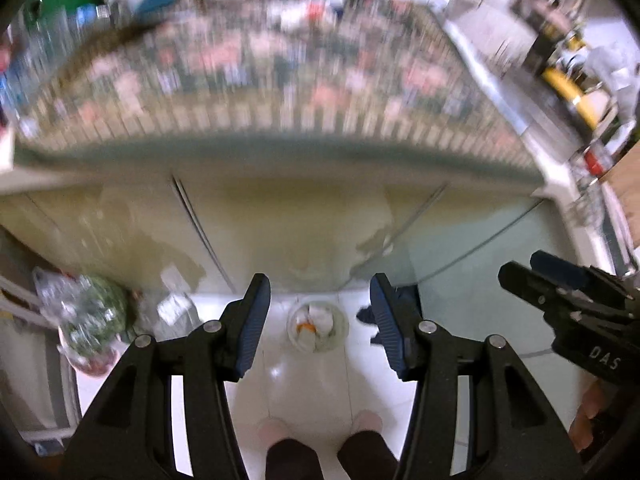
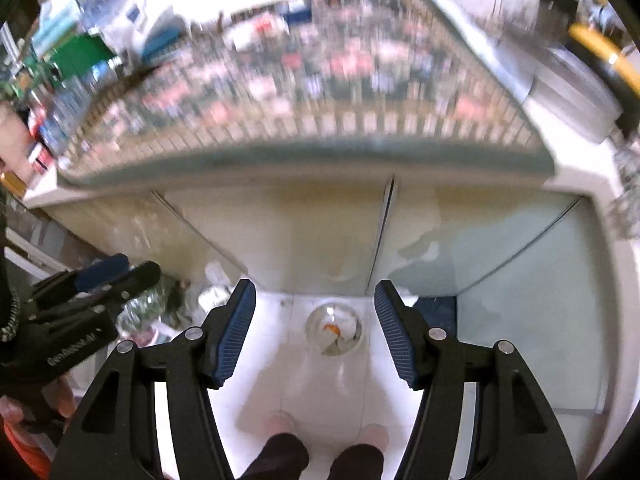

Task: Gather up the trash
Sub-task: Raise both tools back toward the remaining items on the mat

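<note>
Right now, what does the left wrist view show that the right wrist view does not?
Only the left wrist view shows the right gripper coming in from the right edge, and a clear plastic bag of green stuff in full on the floor at left.

Only the right wrist view shows the left gripper at its left edge, and a green box up on the counter.

Both show open jaws framing a trash bin with crumpled paper on the white floor, the patterned tablecloth above the cabinet doors, and the person's feet below.

A trash bin [image 1: 318, 330] stood on the floor [image 1: 304, 384] at lower centre, below the tabletop [image 1: 280, 80]; a bag [image 1: 86, 316] lay at its left.
</note>
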A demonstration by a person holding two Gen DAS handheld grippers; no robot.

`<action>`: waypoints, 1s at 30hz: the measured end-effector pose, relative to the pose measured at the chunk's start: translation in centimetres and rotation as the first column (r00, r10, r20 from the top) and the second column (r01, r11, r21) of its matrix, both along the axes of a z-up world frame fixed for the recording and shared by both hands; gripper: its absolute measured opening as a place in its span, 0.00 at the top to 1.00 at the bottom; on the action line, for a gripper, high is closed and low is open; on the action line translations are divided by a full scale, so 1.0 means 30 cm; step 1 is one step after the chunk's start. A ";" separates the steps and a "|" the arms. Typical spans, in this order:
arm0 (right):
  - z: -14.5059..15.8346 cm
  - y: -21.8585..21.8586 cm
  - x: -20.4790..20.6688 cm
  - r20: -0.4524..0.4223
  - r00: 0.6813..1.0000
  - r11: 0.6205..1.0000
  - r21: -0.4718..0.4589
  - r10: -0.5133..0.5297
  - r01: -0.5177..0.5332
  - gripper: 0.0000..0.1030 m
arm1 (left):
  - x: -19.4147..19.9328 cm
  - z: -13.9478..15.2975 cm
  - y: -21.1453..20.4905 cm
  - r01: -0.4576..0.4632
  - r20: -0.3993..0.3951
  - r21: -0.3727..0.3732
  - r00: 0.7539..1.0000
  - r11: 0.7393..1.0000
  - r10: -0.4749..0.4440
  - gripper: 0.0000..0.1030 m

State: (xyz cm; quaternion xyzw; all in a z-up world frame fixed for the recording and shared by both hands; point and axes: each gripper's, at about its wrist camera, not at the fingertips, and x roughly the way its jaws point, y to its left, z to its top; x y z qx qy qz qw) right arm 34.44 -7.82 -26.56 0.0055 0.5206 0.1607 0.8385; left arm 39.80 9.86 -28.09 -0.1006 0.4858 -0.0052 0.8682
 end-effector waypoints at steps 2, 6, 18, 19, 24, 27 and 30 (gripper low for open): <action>0.103 0.014 -0.021 0.037 0.999 1.000 0.005 -0.011 0.011 0.44 | -0.010 0.113 0.023 0.012 0.054 0.003 0.998 1.000 -0.012 0.50; 0.297 0.041 -0.062 0.126 0.991 0.999 0.014 -0.039 0.037 0.42 | -0.032 0.339 0.054 0.038 0.163 0.033 0.986 0.999 -0.043 0.49; 0.560 0.018 0.022 0.350 0.932 0.995 0.067 -0.093 0.074 0.27 | 0.031 0.611 0.108 0.021 0.303 0.072 0.952 0.997 -0.042 0.21; 0.559 0.010 0.051 0.351 0.931 0.994 0.081 -0.097 0.073 0.26 | 0.060 0.622 0.105 0.016 0.314 0.087 0.949 0.996 -0.043 0.20; 0.553 -0.026 0.198 0.336 0.938 0.993 0.109 -0.084 0.049 0.26 | 0.181 0.636 0.092 -0.033 0.335 0.113 0.942 0.993 -0.007 0.20; 0.568 -0.051 0.306 0.334 0.941 0.994 0.108 -0.052 0.017 0.26 | 0.293 0.652 0.082 -0.068 0.331 0.102 0.943 0.992 0.031 0.20; 0.588 -0.072 0.407 0.331 0.944 0.995 0.096 -0.010 -0.023 0.26 | 0.397 0.665 0.072 -0.109 0.326 0.101 0.943 0.989 0.070 0.20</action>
